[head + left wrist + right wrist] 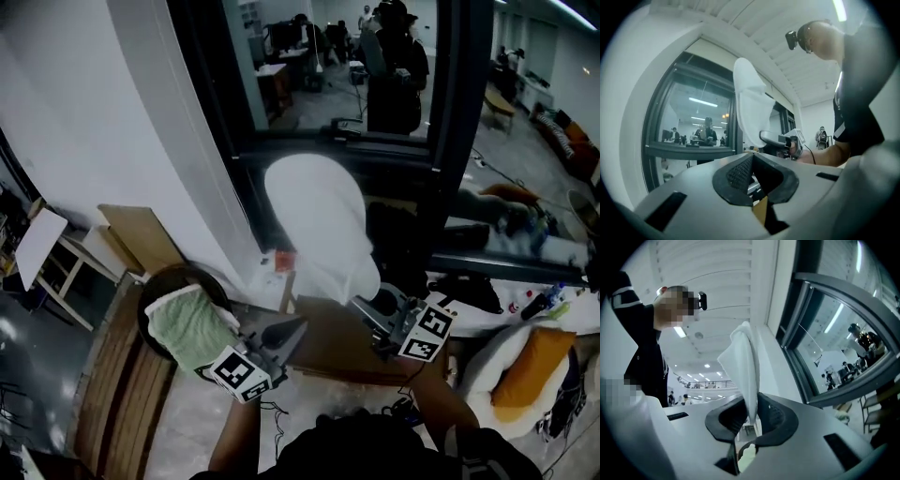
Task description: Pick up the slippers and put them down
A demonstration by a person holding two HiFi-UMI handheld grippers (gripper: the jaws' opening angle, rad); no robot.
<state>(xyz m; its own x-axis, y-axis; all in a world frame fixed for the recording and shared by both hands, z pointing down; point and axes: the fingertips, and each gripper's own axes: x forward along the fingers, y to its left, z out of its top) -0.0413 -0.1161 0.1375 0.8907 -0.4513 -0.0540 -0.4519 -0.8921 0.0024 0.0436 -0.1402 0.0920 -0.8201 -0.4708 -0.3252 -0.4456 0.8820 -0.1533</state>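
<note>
Two grippers are up in front of the person, seen from the head view. The left gripper (284, 335) has its fingers clenched tip to tip with nothing between them, and it points across toward the right gripper (364, 307). The right gripper's fingers are grasping the white slipper (319, 220) by its lower edge. That slipper is in the air, upright above the fingers, rounded end up. It is plain white soft fabric, thin, and the pinched edge folds into a crease in the right gripper view.

The pale green slipper (190, 326) has a terry-like texture. It lies on a dark round thing (155, 291) just beside the left gripper's marker cube and is not gripped. I cannot tell what the round thing is.

A brown board (328, 354) lies under both grippers, and wooden slats (117, 384) sit at lower left. At lower right a white cushion (487, 361) has an orange cushion (530, 361) on it. A cardboard sheet (141, 234) leans on the white wall near a small shelf unit (56, 272).

A black window frame (455, 103) stands right behind the raised slipper. Beyond the glass a person (398, 70) in dark clothes stands in an office room.
</note>
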